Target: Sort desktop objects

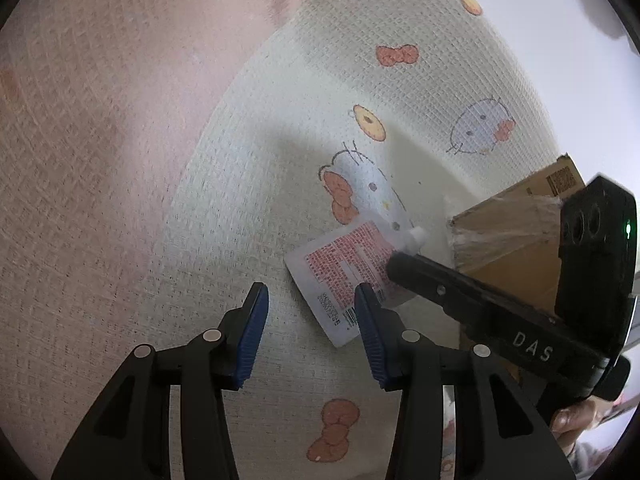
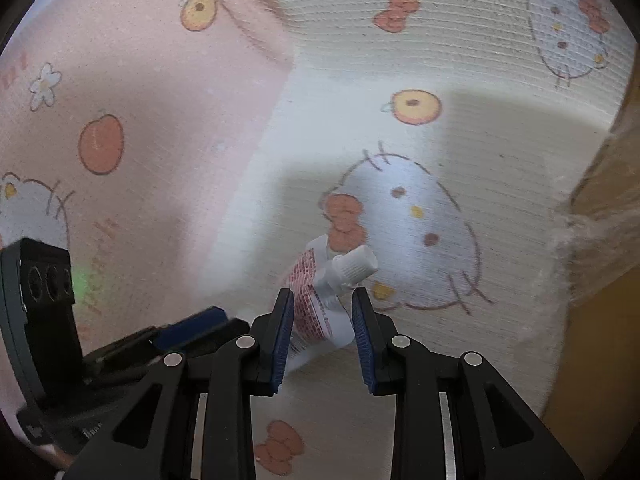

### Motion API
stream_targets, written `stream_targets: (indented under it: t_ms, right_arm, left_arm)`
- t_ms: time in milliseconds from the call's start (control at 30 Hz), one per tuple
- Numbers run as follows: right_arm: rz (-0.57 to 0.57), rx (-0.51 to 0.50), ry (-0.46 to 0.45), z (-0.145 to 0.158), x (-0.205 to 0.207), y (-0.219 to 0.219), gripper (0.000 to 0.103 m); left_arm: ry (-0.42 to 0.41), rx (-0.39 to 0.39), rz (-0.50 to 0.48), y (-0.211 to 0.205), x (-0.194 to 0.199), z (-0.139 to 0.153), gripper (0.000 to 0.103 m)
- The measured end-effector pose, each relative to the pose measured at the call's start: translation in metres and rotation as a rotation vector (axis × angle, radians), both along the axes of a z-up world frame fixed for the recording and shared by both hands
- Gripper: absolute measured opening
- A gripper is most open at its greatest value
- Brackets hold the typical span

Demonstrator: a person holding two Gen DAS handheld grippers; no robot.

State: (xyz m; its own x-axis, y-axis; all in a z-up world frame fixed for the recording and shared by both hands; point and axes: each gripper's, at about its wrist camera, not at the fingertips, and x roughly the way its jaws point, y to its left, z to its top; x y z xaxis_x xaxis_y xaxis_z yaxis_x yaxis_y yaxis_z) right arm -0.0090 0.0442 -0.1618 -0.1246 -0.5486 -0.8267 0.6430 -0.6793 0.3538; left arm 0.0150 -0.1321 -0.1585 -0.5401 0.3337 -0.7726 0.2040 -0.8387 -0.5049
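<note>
Right wrist view, nearest first: my right gripper [image 2: 322,330] has its jaws clenched on the small white squeeze pouch with red print and a white ribbed screw cap [image 2: 320,304]. The blue pads [image 2: 283,336] press the pouch's neck end, so it stands on edge between them with the cap poking up and away from me, just past the fingertips. The pouch's long axis runs from that cap back and down toward my left side.

In the left wrist view, my left gripper [image 1: 311,332] has its jaws released and standing wide, with nothing between them. The pouch's flat bottom end, the one with the barcode, lies just ahead and to the right of them, and the right-hand pad [image 1: 370,336] covers its lower edge; I cannot tell whether it touches. From here the pouch stretches up and to the right, where the right gripper's black finger crosses over its cap end.

So the right hand owns the pouch. Beyond it lies the cream and pink woven cartoon-cat cloth [image 2: 400,60] covering the table, and off to the right the brown cardboard box wrapped in clear tape [image 1: 516,240], which I judge to be the place for the pouch.
</note>
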Motion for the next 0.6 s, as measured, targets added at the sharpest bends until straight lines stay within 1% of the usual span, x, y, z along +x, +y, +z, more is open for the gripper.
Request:
stream_targets:
  t_ms: [67,200,333,400,500,567,600]
  right_arm:
    - [-0.001,0.013,-0.001,-0.001,0.0,0.005,0.026]
    - [-0.019,0.024,-0.046,-0.01,-0.003,0.016,0.026]
    - [-0.032,0.05,-0.015,-0.015,-0.003,0.023,0.026]
    - [-0.022,0.047,-0.007,-0.016,-0.001,0.026,0.026]
    - [-0.009,0.041,0.0,-0.019,0.003,0.028,0.026]
    - [0.002,0.053,0.021,-0.022,0.004,0.027,0.026]
    - [0.009,0.053,0.029,-0.025,0.004,0.027,0.026]
  left_arm:
    - [-0.005,0.015,0.0,-0.001,0.001,-0.002,0.049]
    - [0.0,-0.003,0.002,0.0,0.003,-0.001,0.049]
    - [0.019,-0.019,-0.011,0.006,0.007,0.002,0.049]
    - [0.019,-0.029,-0.015,0.01,0.008,0.001,0.049]
    - [0.015,-0.013,-0.028,0.016,0.01,-0.003,0.049]
    - [-0.005,0.007,-0.032,0.02,0.009,-0.008,0.049]
    - [-0.028,0.028,-0.038,0.022,0.008,-0.012,0.049]
